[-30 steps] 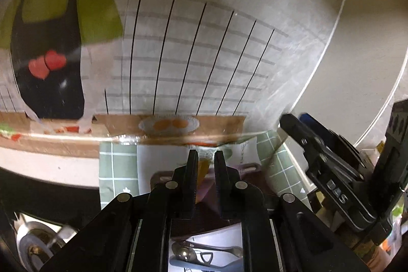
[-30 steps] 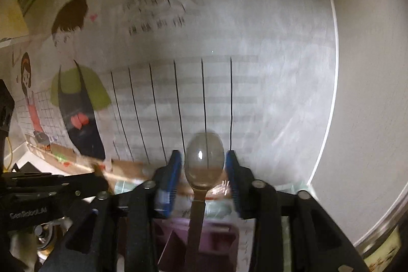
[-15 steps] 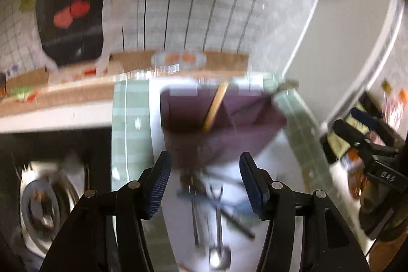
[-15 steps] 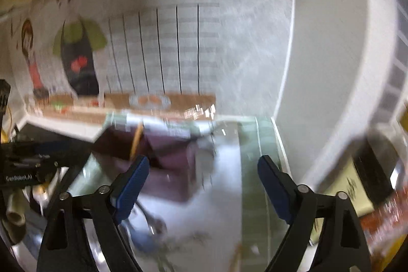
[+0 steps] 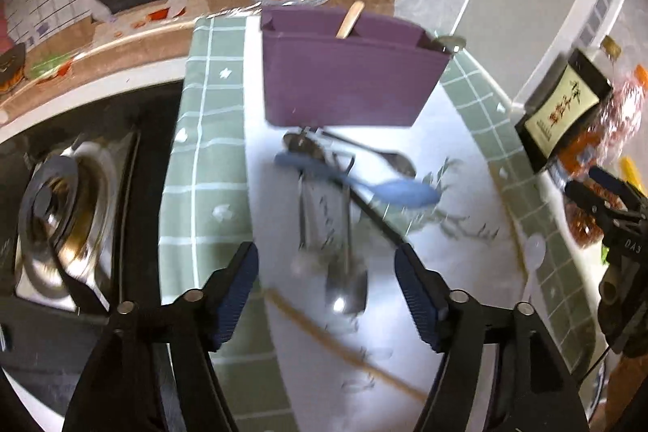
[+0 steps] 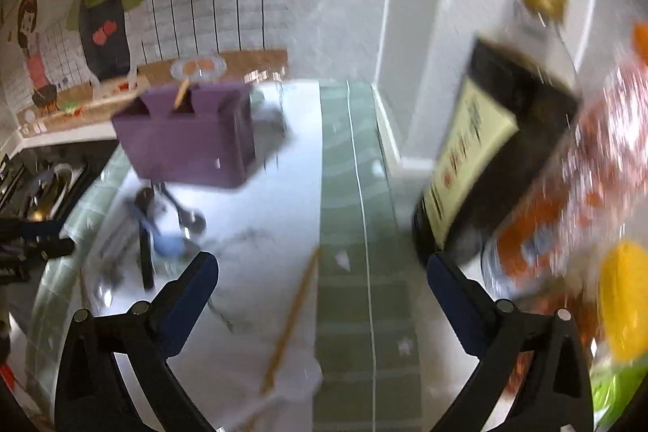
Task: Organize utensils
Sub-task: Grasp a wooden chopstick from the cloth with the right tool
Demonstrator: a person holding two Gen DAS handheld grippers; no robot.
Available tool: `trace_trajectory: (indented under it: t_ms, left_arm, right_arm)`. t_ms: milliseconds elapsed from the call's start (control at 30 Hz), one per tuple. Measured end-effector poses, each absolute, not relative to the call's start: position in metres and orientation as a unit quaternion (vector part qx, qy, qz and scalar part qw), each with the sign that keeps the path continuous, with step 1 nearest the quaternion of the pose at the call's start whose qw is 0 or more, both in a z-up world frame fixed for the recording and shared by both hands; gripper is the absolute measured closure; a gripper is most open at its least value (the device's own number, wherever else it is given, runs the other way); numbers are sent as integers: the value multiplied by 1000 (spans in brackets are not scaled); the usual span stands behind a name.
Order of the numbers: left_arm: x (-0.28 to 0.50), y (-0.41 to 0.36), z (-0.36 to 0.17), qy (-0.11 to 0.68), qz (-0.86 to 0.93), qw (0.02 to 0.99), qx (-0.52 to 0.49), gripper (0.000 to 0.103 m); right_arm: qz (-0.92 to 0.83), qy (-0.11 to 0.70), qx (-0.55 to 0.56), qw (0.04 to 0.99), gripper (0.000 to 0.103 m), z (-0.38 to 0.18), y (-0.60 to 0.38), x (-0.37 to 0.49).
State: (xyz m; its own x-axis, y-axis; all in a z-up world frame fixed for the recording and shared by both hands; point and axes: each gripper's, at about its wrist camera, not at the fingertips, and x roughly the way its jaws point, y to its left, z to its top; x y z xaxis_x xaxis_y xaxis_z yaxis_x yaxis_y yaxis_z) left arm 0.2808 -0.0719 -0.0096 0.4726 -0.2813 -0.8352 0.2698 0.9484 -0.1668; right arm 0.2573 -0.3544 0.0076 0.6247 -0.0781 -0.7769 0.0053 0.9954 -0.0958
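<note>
A purple utensil holder (image 5: 348, 67) stands at the back of the mat, with a wooden handle (image 5: 350, 19) sticking up from one compartment and a metal spoon (image 5: 449, 41) at its right end. It also shows in the right wrist view (image 6: 190, 136). A pile of utensils lies in front of it: a blue spoon (image 5: 401, 191), metal spoons (image 5: 348, 286) and a wooden chopstick (image 5: 348, 351). My left gripper (image 5: 326, 290) is open and empty above the pile. My right gripper (image 6: 320, 294) is open and empty over a wooden chopstick (image 6: 293, 310).
A sink with a metal drain (image 5: 52, 205) lies left of the green-checked mat (image 5: 202, 156). A dark sauce bottle (image 6: 498, 148) and red snack packets (image 6: 599, 164) stand at the right. A white wall corner (image 6: 425, 67) rises behind them.
My right gripper let go of the metal spoon at the holder and opened. Both grippers opened wide and tilted down toward the utensils on the mat.
</note>
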Motion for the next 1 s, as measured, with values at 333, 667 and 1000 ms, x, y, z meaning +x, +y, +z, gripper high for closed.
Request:
trace_trajectory:
  t_ms: [333,667,1000]
  left_arm:
    - [258,-60,-42,533,-159,831,-24,30]
    - [255,-47,-49,546,-152,823,-38,30]
    - [249,-42,-55,551,-151,819,-50,30]
  right_arm:
    - [2,525,7,851,38,-58,-344,237]
    - [65,546,19,835,77,-75,-287,266]
    - [126,528,2,840,70,-58,-246,282]
